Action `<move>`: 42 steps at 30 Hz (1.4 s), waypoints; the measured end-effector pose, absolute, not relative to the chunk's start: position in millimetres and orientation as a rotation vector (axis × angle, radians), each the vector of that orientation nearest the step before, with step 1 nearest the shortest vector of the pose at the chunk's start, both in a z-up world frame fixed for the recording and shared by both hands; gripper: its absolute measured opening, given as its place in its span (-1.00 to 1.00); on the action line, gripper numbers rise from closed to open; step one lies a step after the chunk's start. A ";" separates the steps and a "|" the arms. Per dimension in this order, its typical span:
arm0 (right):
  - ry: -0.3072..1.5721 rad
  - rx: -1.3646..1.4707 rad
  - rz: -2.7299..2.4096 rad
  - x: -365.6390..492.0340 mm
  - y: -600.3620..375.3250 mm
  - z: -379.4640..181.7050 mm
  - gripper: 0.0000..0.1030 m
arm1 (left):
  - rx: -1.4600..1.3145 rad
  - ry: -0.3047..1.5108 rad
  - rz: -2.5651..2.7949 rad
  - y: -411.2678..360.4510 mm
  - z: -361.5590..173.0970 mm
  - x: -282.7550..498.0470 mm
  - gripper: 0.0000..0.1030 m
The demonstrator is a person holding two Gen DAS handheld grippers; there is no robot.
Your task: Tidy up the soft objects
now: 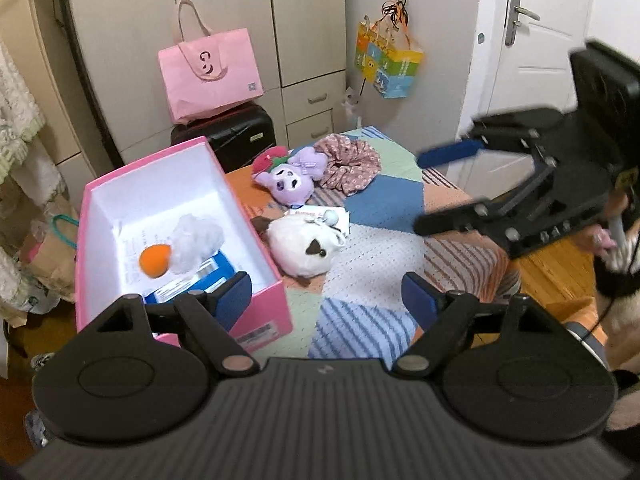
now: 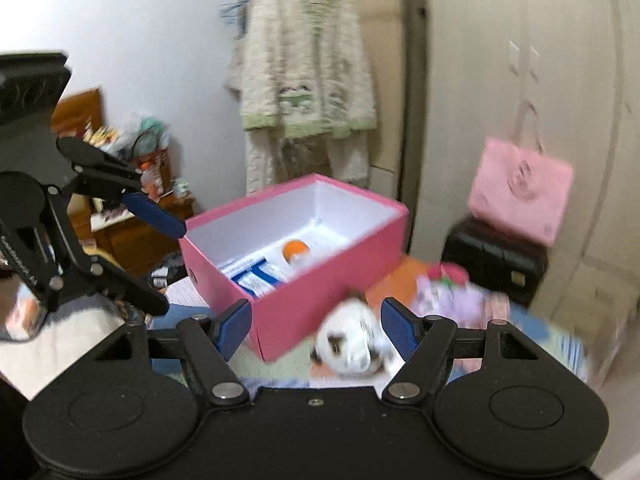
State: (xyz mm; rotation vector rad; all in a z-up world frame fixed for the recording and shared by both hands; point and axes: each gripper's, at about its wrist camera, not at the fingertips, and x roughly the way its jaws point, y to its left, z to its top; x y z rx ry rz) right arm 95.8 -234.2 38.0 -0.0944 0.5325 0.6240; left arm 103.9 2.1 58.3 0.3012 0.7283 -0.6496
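The box [image 1: 176,216] sits open at the left, ready for toys; the cat [image 1: 306,246] lies beside it. Both the left gripper [image 1: 326,300] and right gripper [image 2: 316,322] are released and empty, free to grab.

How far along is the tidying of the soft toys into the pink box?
Done: an orange ball and white fluff lie in the pink box. In hand: nothing; the left gripper and right gripper are open. Left: white plush, purple plush and floral scrunchie on the bed.
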 end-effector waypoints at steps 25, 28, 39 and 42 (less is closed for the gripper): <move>0.531 -0.129 0.615 139.0 -227.1 -81.9 0.48 | 0.388 0.782 -0.580 -93.9 -16.1 169.6 0.34; 0.532 -0.115 0.607 150.1 -223.4 -90.5 0.48 | 0.386 0.828 -0.566 -99.1 -22.4 182.2 0.29; 0.536 -0.145 0.625 173.3 -203.7 -102.9 0.48 | 0.347 0.796 -0.399 -104.2 -40.9 194.7 0.28; 0.535 -0.181 0.621 177.3 -196.2 -105.4 0.48 | 0.340 0.774 -0.369 -105.8 -41.9 193.8 0.26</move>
